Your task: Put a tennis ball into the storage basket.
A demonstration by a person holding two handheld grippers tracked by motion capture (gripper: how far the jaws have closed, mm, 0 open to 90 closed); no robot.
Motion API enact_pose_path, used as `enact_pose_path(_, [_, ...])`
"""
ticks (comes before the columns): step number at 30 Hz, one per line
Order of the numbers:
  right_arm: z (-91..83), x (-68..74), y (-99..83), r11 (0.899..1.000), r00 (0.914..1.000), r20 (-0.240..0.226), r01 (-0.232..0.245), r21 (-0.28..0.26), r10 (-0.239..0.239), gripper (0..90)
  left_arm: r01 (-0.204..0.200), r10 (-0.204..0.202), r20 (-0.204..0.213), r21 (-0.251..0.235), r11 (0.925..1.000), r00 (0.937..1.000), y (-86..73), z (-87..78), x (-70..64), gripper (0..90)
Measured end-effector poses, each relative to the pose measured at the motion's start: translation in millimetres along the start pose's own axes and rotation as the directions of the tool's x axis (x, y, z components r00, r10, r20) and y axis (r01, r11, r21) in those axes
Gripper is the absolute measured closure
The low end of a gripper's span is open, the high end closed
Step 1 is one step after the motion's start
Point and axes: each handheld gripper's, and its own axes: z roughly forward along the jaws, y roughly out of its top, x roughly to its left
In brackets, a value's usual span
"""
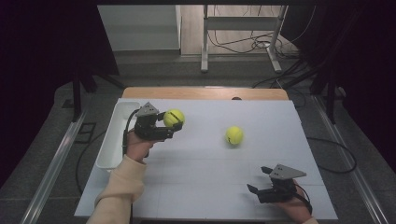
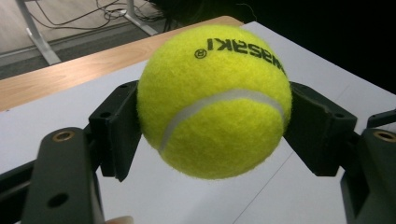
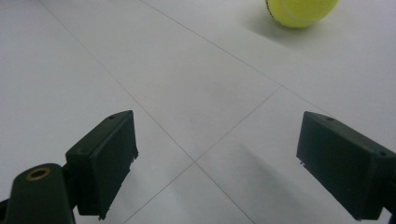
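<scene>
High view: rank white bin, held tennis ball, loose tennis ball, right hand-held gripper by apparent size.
1. White bin, clearly largest.
2. Right hand-held gripper, though it sits nearest the camera.
3. Held tennis ball and loose tennis ball: these look alike, so no ranking. The held one sits clamped in the left hand-held gripper.

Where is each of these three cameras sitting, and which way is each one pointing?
High view: above the person's side, looking forward and down on the white table; both forearms come in, the left tool and right tool.
Left gripper view: rides on the left tool, looking along its black jaws, shut on the held tennis ball.
Right gripper view: rides on the right tool, jaws apart, facing the loose tennis ball.
Shared: the high view shows both balls too, held and loose.
</scene>
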Motion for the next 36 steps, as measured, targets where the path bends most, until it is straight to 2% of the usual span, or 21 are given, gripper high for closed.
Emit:
enact_pose_path(12, [-0.5,1.2,0.9,1.000,1.0000,-0.007,0.003,-0.007,-0.003,12.4,0.025,-0.025,-0.040,-0.023,0.9994,0.9989,2.8,-11.4,9.9,26.0])
enact_pose_path(22, [-0.2,1.1,1.1,1.000,0.9999,-0.011,0.002,-0.010,-0.002,12.5,0.053,-0.055,-0.086,-0.018,0.9984,0.9948,7.1,-23.4,28.2,26.0])
enact_pose_path(28, [0.3,1.2,1.0,1.000,0.9999,-0.012,0.003,-0.010,-0.003,12.4,0.058,-0.059,-0.113,-0.005,0.9983,0.9919,7.5,-27.1,36.3,26.1])
enact_pose_path(36, [0.1,1.2,0.9,1.000,0.9999,-0.009,0.003,-0.010,-0.004,12.4,0.057,-0.056,-0.119,0.002,0.9984,0.9913,8.9,-28.6,39.1,26.0])
